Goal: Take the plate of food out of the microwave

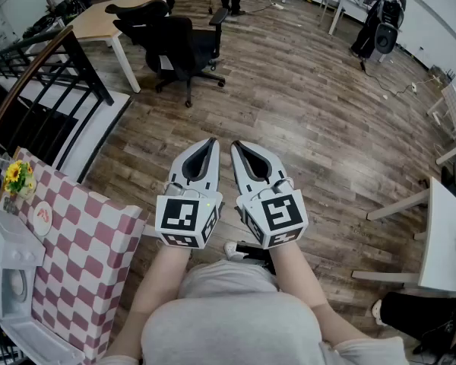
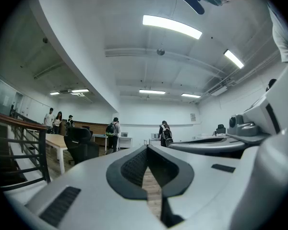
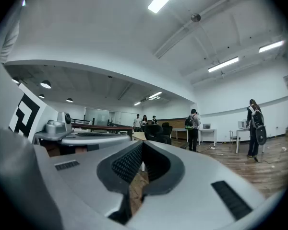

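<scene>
Well to the left of the left claw (image 1: pixel 210 144), back beside its holder: microwave (image 1: pixel 7 280) on checked worktop (image 1: pixel 87 265). Plate of food not in sight; judged inside. Left and right claw (image 1: pixel 236 145) closed, empty, side by side; left nearer.

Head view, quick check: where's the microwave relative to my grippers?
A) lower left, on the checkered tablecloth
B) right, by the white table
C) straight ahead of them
A: the white microwave sits at lower left on the checkered tablecloth; the left gripper and right gripper point out over the wood floor.
</scene>
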A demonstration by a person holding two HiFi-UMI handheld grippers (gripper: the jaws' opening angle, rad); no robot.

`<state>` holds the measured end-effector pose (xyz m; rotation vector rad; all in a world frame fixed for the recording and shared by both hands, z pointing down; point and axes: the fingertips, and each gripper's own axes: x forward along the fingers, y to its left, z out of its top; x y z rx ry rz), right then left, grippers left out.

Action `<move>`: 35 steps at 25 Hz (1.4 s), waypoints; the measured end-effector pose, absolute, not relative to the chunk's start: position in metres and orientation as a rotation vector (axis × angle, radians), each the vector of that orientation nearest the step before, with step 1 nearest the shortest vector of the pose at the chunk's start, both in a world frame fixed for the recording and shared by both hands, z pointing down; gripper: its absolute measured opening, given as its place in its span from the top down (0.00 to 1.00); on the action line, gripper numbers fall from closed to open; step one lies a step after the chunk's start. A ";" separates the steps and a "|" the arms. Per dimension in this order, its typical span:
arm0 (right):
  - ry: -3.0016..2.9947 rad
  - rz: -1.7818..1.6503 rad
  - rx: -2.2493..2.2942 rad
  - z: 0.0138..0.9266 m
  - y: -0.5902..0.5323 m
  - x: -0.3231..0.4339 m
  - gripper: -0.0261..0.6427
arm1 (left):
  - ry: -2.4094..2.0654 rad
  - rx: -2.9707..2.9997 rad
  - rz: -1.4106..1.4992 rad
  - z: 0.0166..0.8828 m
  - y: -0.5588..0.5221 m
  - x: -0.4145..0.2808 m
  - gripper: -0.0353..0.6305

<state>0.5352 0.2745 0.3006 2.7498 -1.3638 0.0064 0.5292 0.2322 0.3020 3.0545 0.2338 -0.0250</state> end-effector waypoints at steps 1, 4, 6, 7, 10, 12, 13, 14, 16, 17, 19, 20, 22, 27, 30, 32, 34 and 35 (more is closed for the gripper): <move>-1.358 0.002 2.752 0.299 0.275 0.536 0.93 | 0.234 3.056 -0.029 0.301 0.233 0.530 0.94; -1.346 -0.005 2.755 0.297 0.277 0.539 0.93 | 0.232 3.063 -0.036 0.300 0.236 0.530 0.94; -1.346 -0.007 2.752 0.296 0.277 0.539 0.93 | 0.227 3.066 -0.035 0.301 0.237 0.529 0.94; -1.348 -0.007 2.750 0.296 0.277 0.539 0.93 | 0.222 3.067 -0.034 0.301 0.236 0.529 0.94; -1.365 -0.003 2.736 0.297 0.273 0.538 0.93 | 0.204 3.075 -0.035 0.299 0.233 0.527 0.94; -1.387 -0.001 2.716 0.298 0.269 0.536 0.93 | 0.192 3.081 -0.037 0.298 0.230 0.525 0.94; -1.401 -0.002 2.710 0.298 0.266 0.534 0.93 | 0.184 3.082 -0.037 0.297 0.229 0.524 0.94; -1.417 -0.003 2.707 0.297 0.264 0.532 0.93 | 0.174 3.083 -0.037 0.297 0.227 0.522 0.94; -1.448 -0.003 2.705 0.296 0.258 0.529 0.93 | 0.151 3.084 -0.034 0.298 0.222 0.519 0.94; -1.459 -0.003 2.701 0.296 0.256 0.527 0.93 | 0.140 3.085 -0.032 0.298 0.220 0.517 0.94; -1.480 0.000 2.690 0.295 0.249 0.525 0.93 | 0.117 3.089 -0.030 0.297 0.214 0.514 0.94; -1.493 0.002 2.683 0.295 0.245 0.524 0.93 | 0.104 3.090 -0.030 0.296 0.211 0.512 0.94; -1.520 0.007 2.670 0.294 0.236 0.519 0.93 | 0.073 3.090 -0.031 0.295 0.201 0.507 0.94; -1.583 0.021 2.628 0.297 0.211 0.504 0.93 | -0.024 3.082 -0.033 0.296 0.174 0.486 0.94; -1.632 0.035 2.593 0.298 0.194 0.493 0.93 | -0.092 3.072 -0.032 0.297 0.158 0.473 0.94; -1.660 0.045 2.574 0.299 0.184 0.486 0.93 | -0.129 3.066 -0.028 0.298 0.148 0.464 0.94; -1.685 0.050 2.557 0.300 0.175 0.478 0.93 | -0.165 3.061 -0.027 0.299 0.139 0.454 0.94; -1.698 0.052 2.549 0.300 0.170 0.474 0.93 | -0.184 3.058 -0.028 0.299 0.134 0.449 0.94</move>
